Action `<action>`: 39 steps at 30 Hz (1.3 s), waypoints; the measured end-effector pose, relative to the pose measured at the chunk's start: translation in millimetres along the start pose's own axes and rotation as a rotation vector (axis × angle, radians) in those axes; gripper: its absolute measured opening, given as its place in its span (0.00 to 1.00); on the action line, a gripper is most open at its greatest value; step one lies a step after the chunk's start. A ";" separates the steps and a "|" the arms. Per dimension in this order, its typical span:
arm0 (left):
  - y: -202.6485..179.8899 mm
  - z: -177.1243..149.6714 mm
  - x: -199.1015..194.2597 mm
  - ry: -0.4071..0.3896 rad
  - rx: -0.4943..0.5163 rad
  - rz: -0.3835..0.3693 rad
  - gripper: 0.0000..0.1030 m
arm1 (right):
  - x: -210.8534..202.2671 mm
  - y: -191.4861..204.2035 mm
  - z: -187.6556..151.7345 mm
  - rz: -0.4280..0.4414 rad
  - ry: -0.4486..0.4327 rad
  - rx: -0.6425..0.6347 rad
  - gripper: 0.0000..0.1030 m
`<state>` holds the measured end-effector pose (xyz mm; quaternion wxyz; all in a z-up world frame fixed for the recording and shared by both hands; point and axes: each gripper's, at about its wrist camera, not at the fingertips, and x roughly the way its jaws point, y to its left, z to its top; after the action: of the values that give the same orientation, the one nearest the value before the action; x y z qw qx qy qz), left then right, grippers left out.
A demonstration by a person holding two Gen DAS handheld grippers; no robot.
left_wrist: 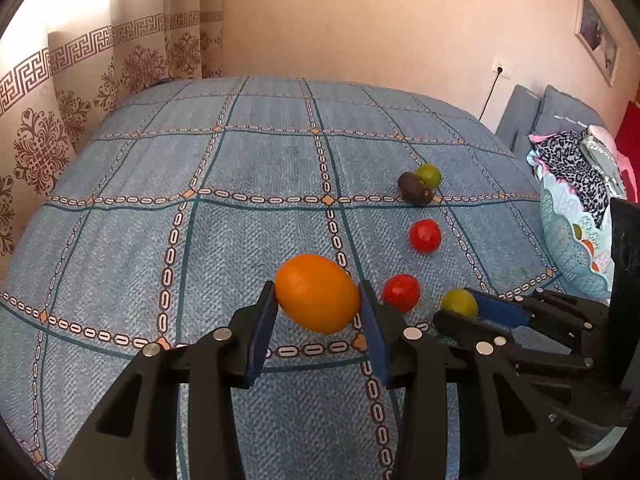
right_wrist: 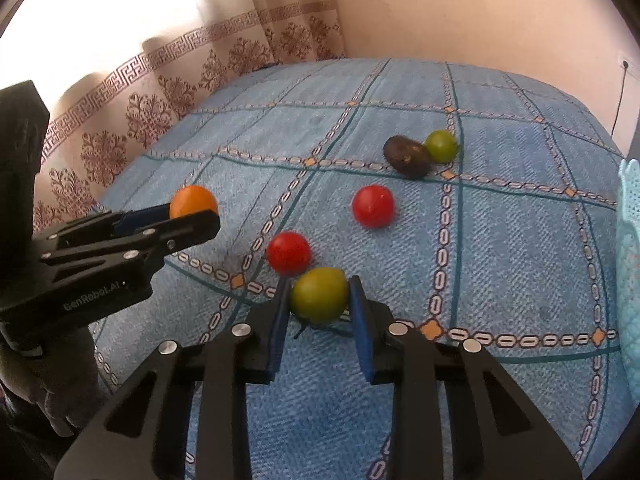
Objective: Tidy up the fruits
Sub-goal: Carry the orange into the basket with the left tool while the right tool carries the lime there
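My left gripper (left_wrist: 318, 300) is shut on an orange (left_wrist: 317, 293) just above the blue checked bedspread; the gripper also shows in the right wrist view (right_wrist: 192, 216). My right gripper (right_wrist: 320, 300) is shut on a green fruit (right_wrist: 319, 294), which also shows in the left wrist view (left_wrist: 460, 303). Two red fruits (right_wrist: 289, 253) (right_wrist: 373, 205) lie loose just beyond it. A dark brown fruit (right_wrist: 406, 157) and a second green fruit (right_wrist: 441, 145) touch each other farther back.
A light blue lace-edged basket (left_wrist: 568, 240) with some fruit stands at the bed's right edge, and shows in the right wrist view (right_wrist: 630, 240). Patterned curtains (left_wrist: 44, 140) hang on the left. A grey headboard (left_wrist: 532, 116) and clothes lie at far right.
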<state>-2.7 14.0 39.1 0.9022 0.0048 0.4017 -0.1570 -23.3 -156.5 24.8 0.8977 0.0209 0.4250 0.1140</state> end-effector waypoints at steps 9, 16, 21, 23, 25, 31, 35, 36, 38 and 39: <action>-13.1 6.3 -18.6 -0.048 0.022 0.016 0.40 | -32.5 -8.1 8.3 -0.030 -0.068 0.013 0.29; -39.1 18.5 -35.1 -0.093 0.076 -0.002 0.40 | -69.6 -30.1 10.3 -0.082 -0.137 0.044 0.29; -63.3 23.7 -39.5 -0.105 0.112 -0.027 0.40 | -96.7 -53.7 7.6 -0.123 -0.189 0.092 0.29; -72.1 26.6 -40.4 -0.107 0.126 -0.038 0.40 | -107.3 -65.7 4.8 -0.140 -0.209 0.119 0.29; -83.4 29.3 -41.8 -0.112 0.143 -0.047 0.40 | -118.2 -79.7 1.0 -0.157 -0.229 0.151 0.29; -112.9 36.0 -44.5 -0.122 0.198 -0.073 0.40 | -142.1 -112.5 -12.2 -0.202 -0.261 0.218 0.29; -132.8 40.3 -42.7 -0.115 0.234 -0.092 0.40 | -156.0 -135.4 -22.9 -0.236 -0.274 0.264 0.29; -139.6 41.6 -41.9 -0.111 0.242 -0.102 0.40 | -159.5 -141.1 -25.5 -0.242 -0.278 0.277 0.29; -149.8 43.1 -40.9 -0.108 0.257 -0.117 0.40 | -164.4 -149.5 -29.8 -0.251 -0.286 0.298 0.29; -157.7 43.7 -40.4 -0.108 0.270 -0.126 0.40 | -167.2 -154.3 -32.1 -0.255 -0.290 0.308 0.29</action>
<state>-41.8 -130.5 116.6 0.9021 0.0926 0.3273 -0.2657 -121.6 -345.8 110.4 0.9426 0.1200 0.3034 -0.0706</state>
